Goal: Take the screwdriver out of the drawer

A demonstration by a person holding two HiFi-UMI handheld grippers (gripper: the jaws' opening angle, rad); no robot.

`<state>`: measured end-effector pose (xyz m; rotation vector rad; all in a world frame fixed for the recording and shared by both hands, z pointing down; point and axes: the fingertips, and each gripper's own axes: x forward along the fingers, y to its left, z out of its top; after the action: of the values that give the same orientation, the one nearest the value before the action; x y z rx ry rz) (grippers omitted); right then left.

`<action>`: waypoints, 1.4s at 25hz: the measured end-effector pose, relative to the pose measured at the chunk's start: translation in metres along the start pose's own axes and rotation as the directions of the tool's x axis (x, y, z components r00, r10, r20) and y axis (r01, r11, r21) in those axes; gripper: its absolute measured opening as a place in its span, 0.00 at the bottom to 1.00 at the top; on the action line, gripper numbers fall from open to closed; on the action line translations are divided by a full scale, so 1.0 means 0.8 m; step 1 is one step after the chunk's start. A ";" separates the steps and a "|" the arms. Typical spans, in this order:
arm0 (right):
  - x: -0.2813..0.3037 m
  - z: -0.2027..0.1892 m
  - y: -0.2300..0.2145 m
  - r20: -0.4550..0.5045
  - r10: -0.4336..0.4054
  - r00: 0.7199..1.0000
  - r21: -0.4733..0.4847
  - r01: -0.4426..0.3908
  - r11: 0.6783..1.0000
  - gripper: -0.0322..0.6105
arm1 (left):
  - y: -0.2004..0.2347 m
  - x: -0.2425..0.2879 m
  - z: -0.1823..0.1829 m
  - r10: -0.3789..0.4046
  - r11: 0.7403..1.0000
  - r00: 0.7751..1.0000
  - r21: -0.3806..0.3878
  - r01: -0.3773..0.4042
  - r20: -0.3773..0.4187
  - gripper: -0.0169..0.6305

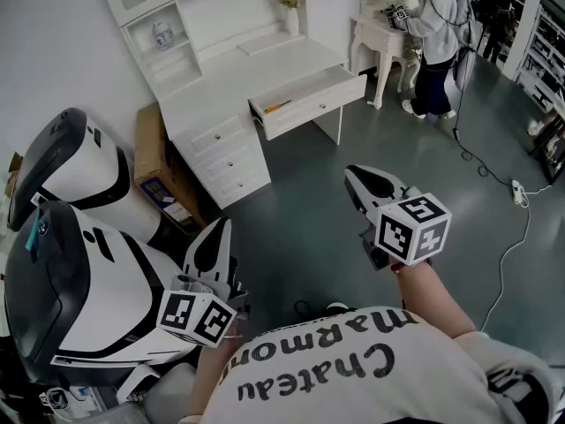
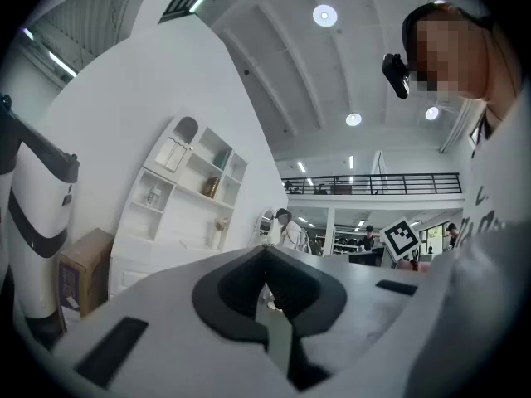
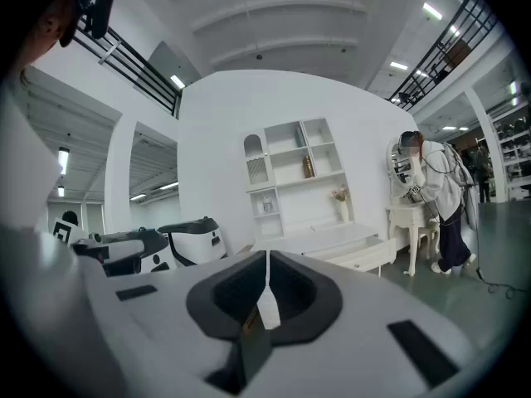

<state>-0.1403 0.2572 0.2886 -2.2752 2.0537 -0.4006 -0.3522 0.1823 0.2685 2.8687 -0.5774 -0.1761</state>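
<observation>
Inside the open drawer of the white desk lies the screwdriver, its orange handle showing. Well apart from it, the left gripper and right gripper hover with jaws closed on nothing.

A white desk with a shelf unit on top stands against a white wall. A vase of flowers sits at the back of the desk. Just left of the desk is a cardboard box, and further left are two big white and black machines. Right of the desk a person stands at a small white table. The floor in front of the desk is dark grey-green, and a power strip lies on it well to the right. Round lights shine in the white ceiling. A railed balcony runs beyond the desk's right side.
</observation>
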 end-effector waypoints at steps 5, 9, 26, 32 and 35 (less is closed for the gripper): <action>-0.006 0.003 0.010 -0.002 -0.011 1.000 -0.007 0.011 1.000 0.11 | 0.004 -0.011 0.007 -0.001 1.000 1.000 -0.011 0.001 0.006 0.06; -0.012 -0.001 0.019 0.000 -0.033 0.999 -0.014 0.033 0.999 0.11 | 0.007 -0.022 0.009 -0.017 1.000 1.000 -0.011 0.017 0.009 0.06; 0.017 -0.035 -0.041 -0.009 -0.122 0.992 0.056 0.122 0.991 0.11 | 0.051 0.032 -0.031 -0.059 0.996 0.998 -0.071 0.057 -0.025 0.06; 0.100 0.001 -0.108 -0.010 -0.090 0.996 0.045 0.090 0.995 0.11 | 0.078 0.131 -0.016 -0.056 0.997 0.998 -0.053 0.055 -0.005 0.06; 0.143 0.024 -0.148 -0.012 -0.070 0.997 0.044 0.071 0.997 0.11 | 0.091 0.185 -0.010 -0.042 0.998 0.999 -0.048 0.042 0.001 0.06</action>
<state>-0.0113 0.1555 0.3129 -2.3294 1.9532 -0.4587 -0.2424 0.0597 0.2820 2.8356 -0.5067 -0.1941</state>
